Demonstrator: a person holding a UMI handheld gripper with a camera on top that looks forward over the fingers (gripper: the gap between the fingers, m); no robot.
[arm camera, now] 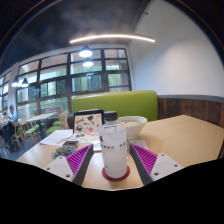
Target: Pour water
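- The tool [115, 168] shows at the bottom of the gripper view, its two fingers spread fairly wide, each with a magenta pad [146, 160] on its inner face.
- A clear water bottle [114, 145] stands upright between the fingers, on a round red coaster [115, 175] on the counter [185, 135]. A narrow gap seems to show at either side, so the bottle appears to rest on its own base and not in a grip; I cannot rule out light contact low down.
- The bottle's long axis is vertical, cap up, and it lies dead ahead on the tool's centre line. By my judgement, closing the fingers squarely on its body is what the next move calls for, before any lift or tilt.
- Just beyond the bottle sits a pale bowl [132, 124], slightly to the right. It looks the likely target for the water, though that is a guess.
- To the left of the bottle lie a printed card or menu [87, 123] and some papers [58, 137].
- Behind the counter runs a green bench back [135, 102], then large windows [50, 90] and ceiling lights [112, 39].
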